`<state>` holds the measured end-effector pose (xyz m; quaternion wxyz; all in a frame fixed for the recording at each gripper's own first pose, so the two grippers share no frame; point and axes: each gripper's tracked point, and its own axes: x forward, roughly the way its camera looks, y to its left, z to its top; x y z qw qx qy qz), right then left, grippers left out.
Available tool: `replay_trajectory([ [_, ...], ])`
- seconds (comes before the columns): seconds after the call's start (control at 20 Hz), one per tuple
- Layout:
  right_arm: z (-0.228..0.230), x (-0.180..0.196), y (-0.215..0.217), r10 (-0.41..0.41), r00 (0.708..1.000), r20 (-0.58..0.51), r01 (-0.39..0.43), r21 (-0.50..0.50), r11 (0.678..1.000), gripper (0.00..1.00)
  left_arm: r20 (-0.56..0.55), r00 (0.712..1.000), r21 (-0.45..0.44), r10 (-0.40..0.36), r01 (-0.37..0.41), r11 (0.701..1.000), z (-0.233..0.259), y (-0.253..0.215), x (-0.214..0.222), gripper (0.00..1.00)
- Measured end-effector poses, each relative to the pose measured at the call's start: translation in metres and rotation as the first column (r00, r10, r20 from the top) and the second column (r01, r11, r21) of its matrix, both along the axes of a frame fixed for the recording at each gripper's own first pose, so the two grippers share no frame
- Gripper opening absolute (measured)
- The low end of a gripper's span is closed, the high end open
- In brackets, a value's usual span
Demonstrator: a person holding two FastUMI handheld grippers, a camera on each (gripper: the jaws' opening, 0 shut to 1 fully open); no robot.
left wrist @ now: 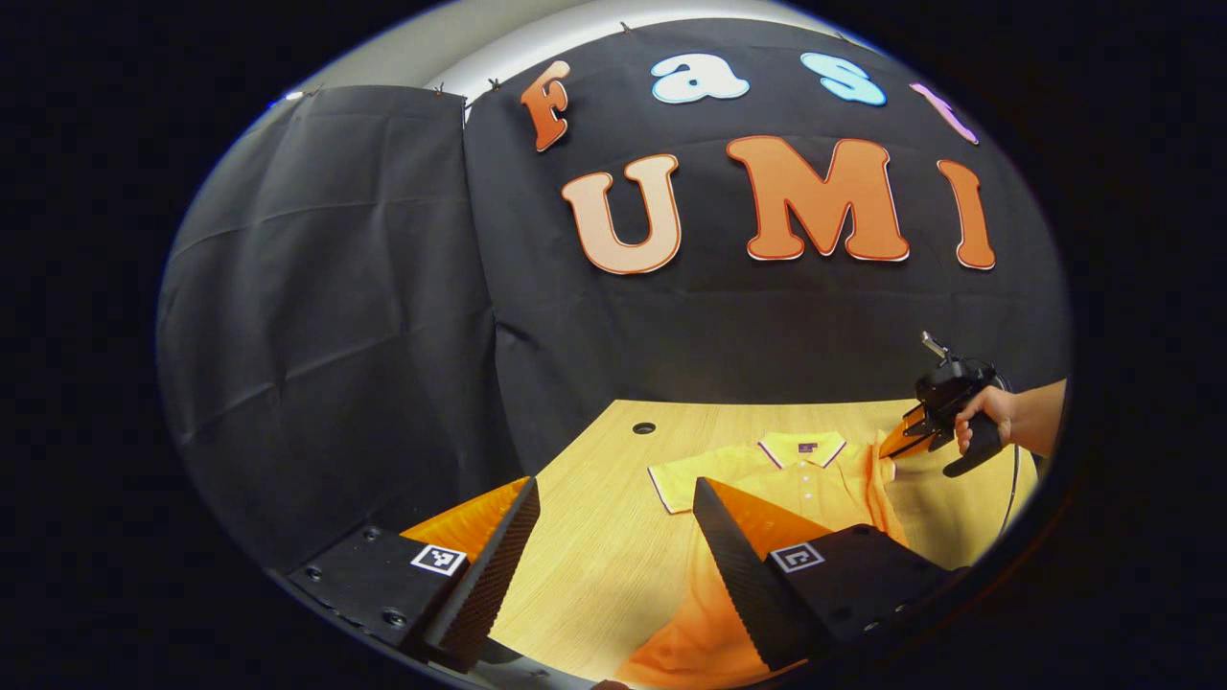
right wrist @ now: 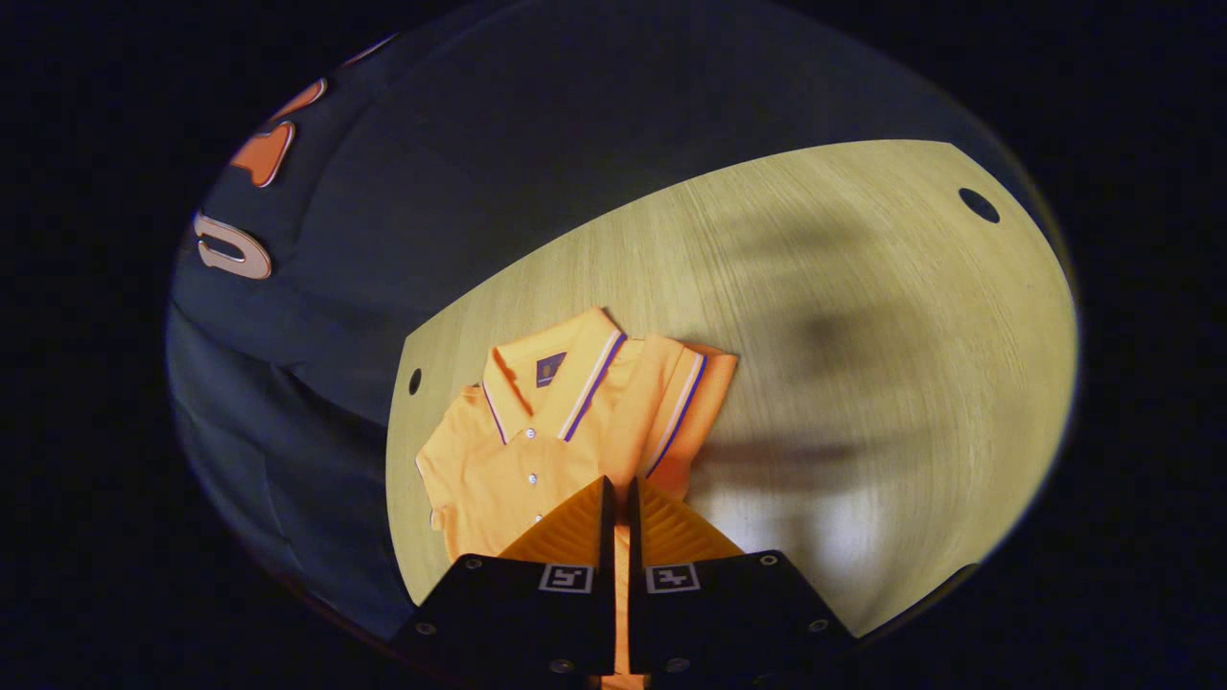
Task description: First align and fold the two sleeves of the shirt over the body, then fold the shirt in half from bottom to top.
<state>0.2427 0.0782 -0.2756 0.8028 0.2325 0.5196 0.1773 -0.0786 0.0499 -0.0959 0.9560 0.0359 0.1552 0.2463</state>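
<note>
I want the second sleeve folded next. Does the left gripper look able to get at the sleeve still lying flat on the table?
Probably yes. The left gripper is open above the table, and the flat sleeve lies just ahead of its fingers with bare wood between. The right gripper is over at the far shoulder.

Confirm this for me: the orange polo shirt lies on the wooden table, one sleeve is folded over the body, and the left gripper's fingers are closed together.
One thing is wrong: in the left gripper view the left gripper has its fingers spread wide apart, not closed. The rest holds: the orange polo shirt lies on the wooden table, and the right gripper view shows one sleeve folded over the body.
</note>
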Motion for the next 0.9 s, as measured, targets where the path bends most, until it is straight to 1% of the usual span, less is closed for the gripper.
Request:
replay_trajectory([
  [0.05,0.003,0.000,0.008,0.014,1.000,-0.001,-0.014,0.013,1.000,0.06,-0.007,1.000,0.001,0.008,-0.008,1.000,-0.001,0.002,-0.001,0.99],
  [0.15,0.004,-0.003,0.022,0.051,0.999,-0.009,-0.050,0.029,0.998,0.06,-0.016,1.000,-0.011,0.025,-0.025,1.000,-0.004,0.007,-0.002,1.00],
  [0.25,0.002,-0.004,0.032,0.057,0.998,-0.025,-0.056,0.041,0.998,0.06,-0.029,0.999,-0.028,0.045,-0.046,0.999,-0.010,0.014,-0.001,0.99],
  [0.3,0.002,-0.006,0.039,0.060,0.997,-0.039,-0.058,0.060,0.997,0.06,-0.029,0.998,-0.037,0.056,-0.057,0.998,-0.011,0.015,0.001,1.00],
  [0.35,0.004,-0.005,0.044,0.065,0.996,-0.055,-0.061,0.079,0.995,0.06,-0.030,0.998,-0.048,0.063,-0.064,0.997,-0.012,0.016,0.002,0.99],
  [0.45,0.008,-0.014,0.058,0.093,0.993,-0.072,-0.083,0.134,0.988,0.10,-0.033,0.997,-0.070,0.066,-0.068,0.995,-0.016,0.021,0.007,0.99],
  [0.5,0.010,-0.014,0.061,0.098,0.993,-0.071,-0.087,0.144,0.986,0.16,-0.038,0.997,-0.091,0.061,-0.064,0.994,-0.020,0.023,0.015,0.99],
  [0.55,0.013,-0.013,0.063,0.100,0.993,-0.061,-0.090,0.154,0.984,0.16,-0.040,0.998,-0.109,0.050,-0.054,0.993,-0.024,0.024,0.027,0.99],
  [0.6,0.015,-0.014,0.066,0.102,0.994,-0.050,-0.093,0.159,0.983,0.07,-0.044,0.998,-0.130,0.044,-0.049,0.990,-0.027,0.026,0.039,0.99],
  [0.65,0.020,-0.015,0.067,0.104,0.994,-0.039,-0.096,0.164,0.982,0.21,-0.051,0.998,-0.154,0.031,-0.038,0.987,-0.033,0.028,0.047,0.99],
  [0.75,0.028,-0.015,0.062,0.105,0.994,0.005,-0.105,0.143,0.984,0.34,-0.073,0.997,-0.210,0.004,-0.019,0.978,-0.044,0.032,0.066,0.99],
  [0.8,0.031,-0.016,0.058,0.104,0.994,0.034,-0.107,0.119,0.987,0.31,-0.083,0.996,-0.235,-0.011,-0.009,0.972,-0.050,0.036,0.075,0.99],
  [0.85,0.035,-0.016,0.053,0.104,0.993,0.062,-0.109,0.091,0.990,0.48,-0.096,0.995,-0.255,-0.031,0.005,0.967,-0.057,0.040,0.086,0.99],
  [0.9,0.039,-0.017,0.046,0.098,0.991,0.091,-0.104,0.061,0.993,0.57,-0.111,0.992,-0.274,-0.052,0.020,0.962,-0.064,0.043,0.094,0.99],
])
